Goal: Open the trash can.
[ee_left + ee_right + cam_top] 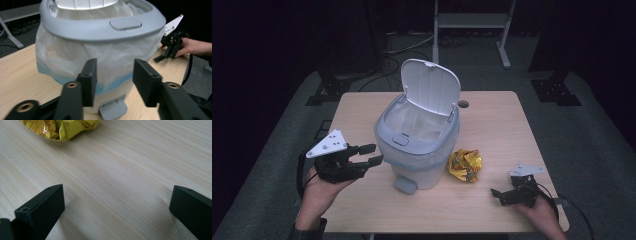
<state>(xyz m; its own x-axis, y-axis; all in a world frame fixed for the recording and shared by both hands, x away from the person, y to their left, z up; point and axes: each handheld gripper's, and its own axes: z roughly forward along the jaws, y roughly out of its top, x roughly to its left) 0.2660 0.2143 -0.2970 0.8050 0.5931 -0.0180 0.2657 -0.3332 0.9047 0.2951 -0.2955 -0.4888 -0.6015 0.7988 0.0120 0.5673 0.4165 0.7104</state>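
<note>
Bin (pixel 418 145) stands upright mid-surface (pixel 497 120), lid (pixel 432 86) flipped up at the far side, pedal (pixel 405 184) facing the person. Crumpled yellow wrapper (pixel 465 165) lies just right of it. Left hand-held gripper (pixel 371 154) gapes empty beside the bin; right hand-held gripper (pixel 498 194), seemingly resting low, spreads wide, empty.

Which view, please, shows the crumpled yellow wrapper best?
The high view: the whole crumpled yellow wrapper lies on the table right of the bin. The right gripper view catches just its lower edge.
</note>
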